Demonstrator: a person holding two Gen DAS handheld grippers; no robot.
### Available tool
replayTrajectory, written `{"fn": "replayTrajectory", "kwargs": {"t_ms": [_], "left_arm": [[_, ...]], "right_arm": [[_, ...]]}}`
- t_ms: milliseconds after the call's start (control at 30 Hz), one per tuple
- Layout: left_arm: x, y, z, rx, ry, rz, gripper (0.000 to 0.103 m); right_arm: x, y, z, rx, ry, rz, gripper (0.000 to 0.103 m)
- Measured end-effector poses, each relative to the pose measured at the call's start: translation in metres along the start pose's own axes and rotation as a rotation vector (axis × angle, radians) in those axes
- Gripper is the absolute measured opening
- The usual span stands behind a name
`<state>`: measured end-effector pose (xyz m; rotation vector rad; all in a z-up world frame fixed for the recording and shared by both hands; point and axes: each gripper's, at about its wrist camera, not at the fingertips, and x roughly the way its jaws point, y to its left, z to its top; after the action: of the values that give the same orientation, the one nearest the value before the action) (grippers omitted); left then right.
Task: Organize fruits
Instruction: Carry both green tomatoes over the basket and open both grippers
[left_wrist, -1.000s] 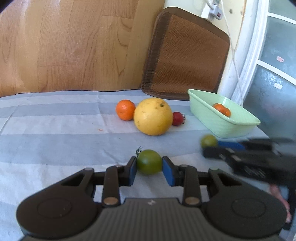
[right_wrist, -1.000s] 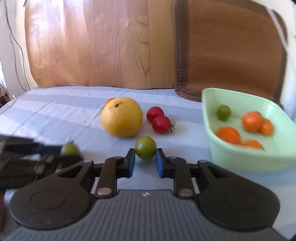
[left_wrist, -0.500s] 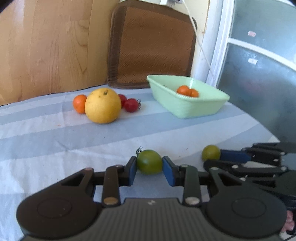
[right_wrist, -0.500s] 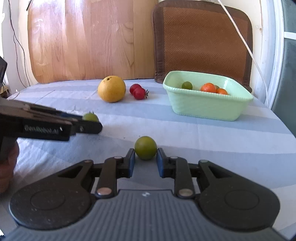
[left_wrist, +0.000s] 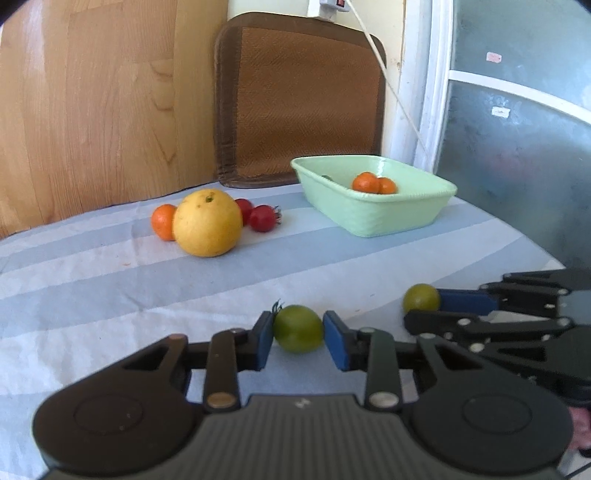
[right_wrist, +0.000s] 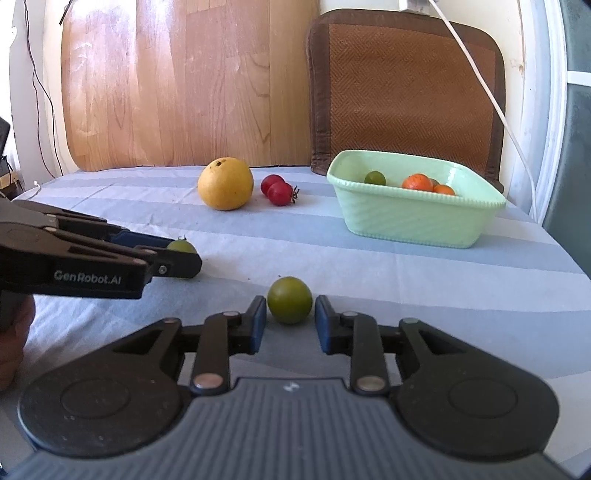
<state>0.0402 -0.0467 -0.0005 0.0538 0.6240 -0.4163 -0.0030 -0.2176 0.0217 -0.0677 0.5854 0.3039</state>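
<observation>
Left gripper (left_wrist: 298, 334): jaws pinching a green tomato with a stem (left_wrist: 297, 328), blue pads tight on both its sides, fruit held above the striped cloth (left_wrist: 110, 295). Right gripper (right_wrist: 290, 325): jaws pinching a stemless green tomato (right_wrist: 289, 300), which sits out at the pad tips; small gaps show beside it in the right wrist view, but the jaws are nearly closed, so I read it as gripped. In the left wrist view the right gripper comes in from the right edge with its tomato just right of the left one; the two are side by side and apart. Landmark is the mint-green basket (right_wrist: 417, 218), far right on the bench. Both grippers sit well short of the basket, on its near-left side. Inside the basket: a small green tomato (right_wrist: 375, 178) by the back-left wall, orange fruits (right_wrist: 417, 182) clustered in the middle. Left of the basket, on the cloth: two red tomatoes (right_wrist: 279, 190) touching each other, then a large yellow citrus (right_wrist: 225, 183) just beyond them, then a small orange (left_wrist: 164, 221) tucked against the citrus's far side, seen only from the left wrist. Behind the basket, a brown woven mat (right_wrist: 406, 88) leans on the wall, with a white cable (right_wrist: 480, 81) running down across it.
</observation>
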Motion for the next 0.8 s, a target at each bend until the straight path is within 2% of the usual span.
{"fn": "replayTrajectory", "kwargs": {"t_ms": [100,267,400,500,600,800], "left_arm": [[-0.003,-0.004,0.020,-0.030,-0.016,-0.065,0.030],[0.009,-0.021,0.069,-0.034,-0.052,-0.141,0.030],[0.034,-0.039,0.100,-0.011,-0.085,-0.157,0.030],[0.063,-0.047,0.114,-0.028,-0.055,-0.168,0.030],[0.093,-0.054,0.123,-0.024,-0.022,-0.143,0.030],[0.136,-0.057,0.132,-0.053,0.043,-0.152,0.033]], "right_arm": [[-0.005,-0.004,0.004,0.009,-0.041,-0.009,0.028],[-0.016,-0.039,0.028,0.091,-0.160,-0.059,0.028],[-0.015,-0.072,0.046,0.116,-0.212,-0.115,0.028],[-0.006,-0.096,0.055,0.141,-0.216,-0.132,0.028],[0.010,-0.114,0.059,0.151,-0.204,-0.145,0.028],[0.034,-0.129,0.057,0.163,-0.166,-0.159,0.030]]}}
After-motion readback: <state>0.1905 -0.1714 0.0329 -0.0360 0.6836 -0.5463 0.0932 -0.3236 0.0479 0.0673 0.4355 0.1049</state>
